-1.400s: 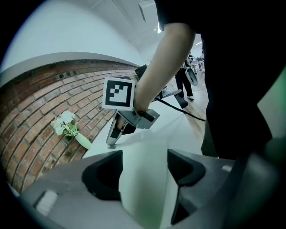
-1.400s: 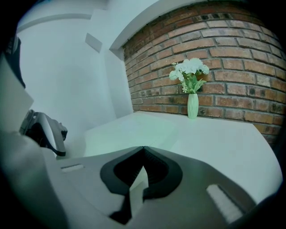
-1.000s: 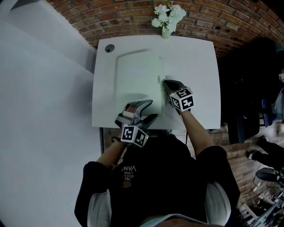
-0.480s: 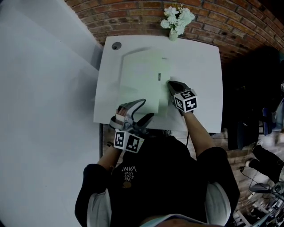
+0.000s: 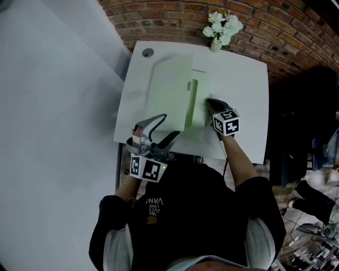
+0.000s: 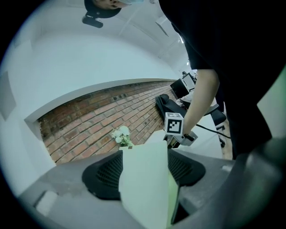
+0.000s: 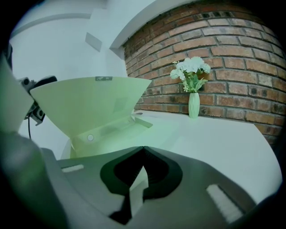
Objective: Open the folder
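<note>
The white table [image 5: 243,79] stood against a brick wall [image 5: 169,16], with a vase [image 5: 215,45] of white flowers at its far edge. The pale green folder [image 5: 172,90] lay on the near side of the vase, half open. Its front cover was lifted and tilted away from the vase, and its back lay flat. The left gripper [image 5: 170,125] was clamped on the raised cover's near corner. The right gripper [image 5: 211,103], straight below the vase, pinched the back sheet's thin edge. A small round disc [image 5: 148,52] sat well left of the vase.
</note>
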Demonstrator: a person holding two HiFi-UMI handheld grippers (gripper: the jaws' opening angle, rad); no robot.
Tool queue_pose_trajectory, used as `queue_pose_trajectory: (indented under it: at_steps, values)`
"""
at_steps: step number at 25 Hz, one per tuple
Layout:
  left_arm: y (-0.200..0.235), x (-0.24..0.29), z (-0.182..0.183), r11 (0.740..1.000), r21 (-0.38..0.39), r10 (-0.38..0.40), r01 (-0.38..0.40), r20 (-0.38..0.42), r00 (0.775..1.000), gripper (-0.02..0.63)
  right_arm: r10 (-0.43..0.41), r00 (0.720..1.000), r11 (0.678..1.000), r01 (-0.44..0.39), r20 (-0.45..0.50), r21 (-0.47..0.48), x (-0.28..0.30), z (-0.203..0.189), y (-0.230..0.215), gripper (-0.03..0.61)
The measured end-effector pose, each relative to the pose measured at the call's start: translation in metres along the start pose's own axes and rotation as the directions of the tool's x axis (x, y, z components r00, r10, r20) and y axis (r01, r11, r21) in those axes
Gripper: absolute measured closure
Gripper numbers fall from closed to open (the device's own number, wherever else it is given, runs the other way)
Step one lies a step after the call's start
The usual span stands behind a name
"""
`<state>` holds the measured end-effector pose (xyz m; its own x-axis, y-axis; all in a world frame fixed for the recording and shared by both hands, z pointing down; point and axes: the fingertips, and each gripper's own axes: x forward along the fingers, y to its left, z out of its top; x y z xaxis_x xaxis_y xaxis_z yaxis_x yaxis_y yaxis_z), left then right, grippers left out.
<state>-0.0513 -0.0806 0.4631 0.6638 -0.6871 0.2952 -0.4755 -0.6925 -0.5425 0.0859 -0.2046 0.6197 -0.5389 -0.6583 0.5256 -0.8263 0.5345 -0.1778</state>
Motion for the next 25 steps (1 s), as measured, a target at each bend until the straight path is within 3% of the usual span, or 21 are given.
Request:
queue_pose_trajectory:
  at_steps: [16,22,25]
  values:
    - [0.062,-0.057,-0.021,0.976,-0.081,0.203,-0.202,0.004,0.979,0.305,-0.028,1.0,1.0,0.028,-0.012,0.006,0.001,0.0,-0.001,0.578]
    - [0.086,-0.08,-0.027,0.957,-0.072,0.281,-0.28,0.01,0.96,0.305,-0.044,0.999,0.999,0.044,-0.021,0.012,0.0,0.001,-0.002,0.578]
    - [0.095,-0.092,-0.044,0.937,-0.116,0.329,-0.329,-0.014,0.944,0.305,-0.052,0.998,0.999,0.052,-0.023,0.009,0.001,0.0,-0.002,0.578]
